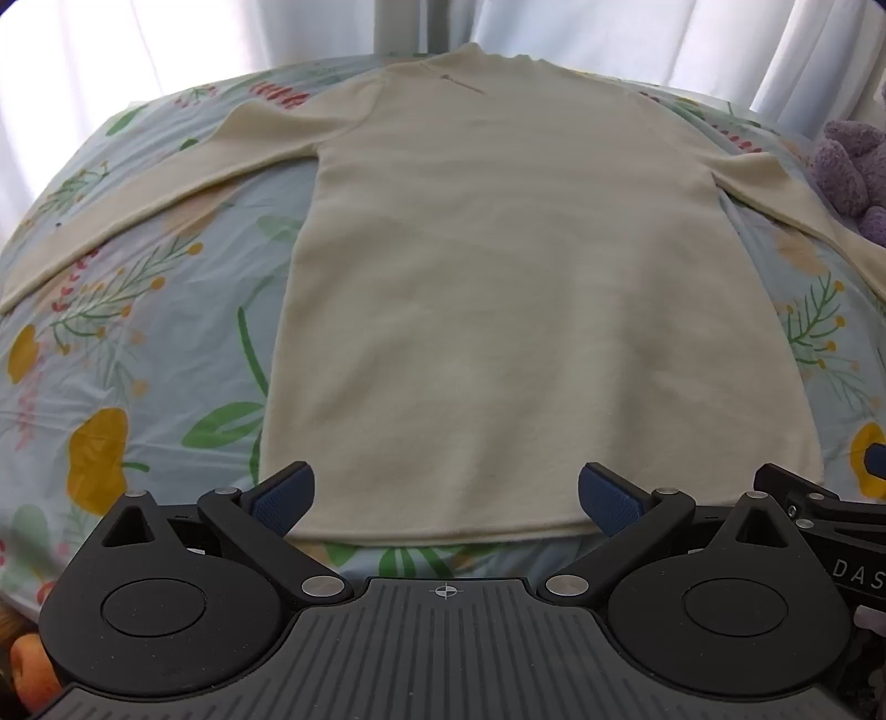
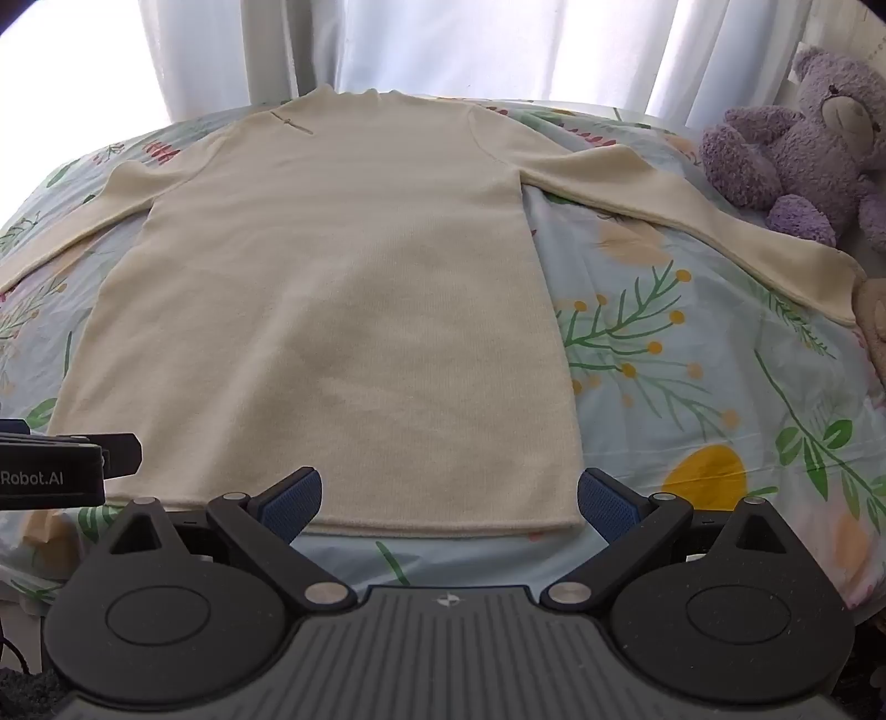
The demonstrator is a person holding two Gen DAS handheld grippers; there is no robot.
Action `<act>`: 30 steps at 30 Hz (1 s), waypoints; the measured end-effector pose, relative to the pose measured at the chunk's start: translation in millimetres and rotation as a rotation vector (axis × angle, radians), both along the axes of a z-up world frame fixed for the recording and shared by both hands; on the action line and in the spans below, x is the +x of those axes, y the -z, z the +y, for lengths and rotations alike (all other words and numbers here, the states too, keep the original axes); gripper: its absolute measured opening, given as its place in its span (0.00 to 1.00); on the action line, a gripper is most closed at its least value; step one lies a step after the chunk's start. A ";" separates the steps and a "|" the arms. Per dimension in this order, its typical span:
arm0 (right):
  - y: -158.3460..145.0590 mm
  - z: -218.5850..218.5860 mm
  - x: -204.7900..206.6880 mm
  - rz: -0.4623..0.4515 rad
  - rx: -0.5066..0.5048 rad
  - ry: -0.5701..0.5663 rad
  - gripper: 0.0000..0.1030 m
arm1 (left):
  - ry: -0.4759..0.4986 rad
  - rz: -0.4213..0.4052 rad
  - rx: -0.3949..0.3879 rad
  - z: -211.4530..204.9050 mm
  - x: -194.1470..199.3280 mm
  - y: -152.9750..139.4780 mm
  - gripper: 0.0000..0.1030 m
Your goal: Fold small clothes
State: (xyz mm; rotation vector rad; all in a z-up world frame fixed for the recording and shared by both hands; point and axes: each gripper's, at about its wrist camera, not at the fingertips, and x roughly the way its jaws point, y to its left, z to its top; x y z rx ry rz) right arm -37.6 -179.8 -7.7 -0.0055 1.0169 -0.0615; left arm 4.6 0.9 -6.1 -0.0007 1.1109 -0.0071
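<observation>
Left wrist: cream sweater (image 1: 498, 288) flat, sleeves outspread.

Cream knit sweater (image 1: 476, 288), plain, no print. Bedsheet (image 1: 138, 354) pale blue w/ floral pattern: green leaves & sprigs, yellow blooms, red/pink bits. Teddy bear (image 2: 803, 138) fuzzy lilac-purple. Curtains (image 2: 443, 50) white. Left tool (image 1: 446, 495) & right tool (image 2: 448, 495) black, w/ blue textured pads (image 2: 293, 498).

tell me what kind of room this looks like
Most likely a bedroom: the cream sweater is spread on a floral bedsheet, a purple teddy bear sits at its edge, and white curtains hang behind.
</observation>
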 end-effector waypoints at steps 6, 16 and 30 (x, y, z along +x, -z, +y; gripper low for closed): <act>-1.5 2.6 3.5 -0.005 0.000 0.011 0.96 | -0.004 0.004 -0.002 1.5 0.7 0.3 1.00; -4.1 3.0 -1.3 -0.015 0.013 0.006 0.96 | -0.006 0.007 -0.002 1.8 -1.2 0.8 1.00; -4.5 1.4 -4.1 -0.024 0.022 0.012 0.96 | -0.015 0.014 -0.008 2.4 -3.0 1.2 1.00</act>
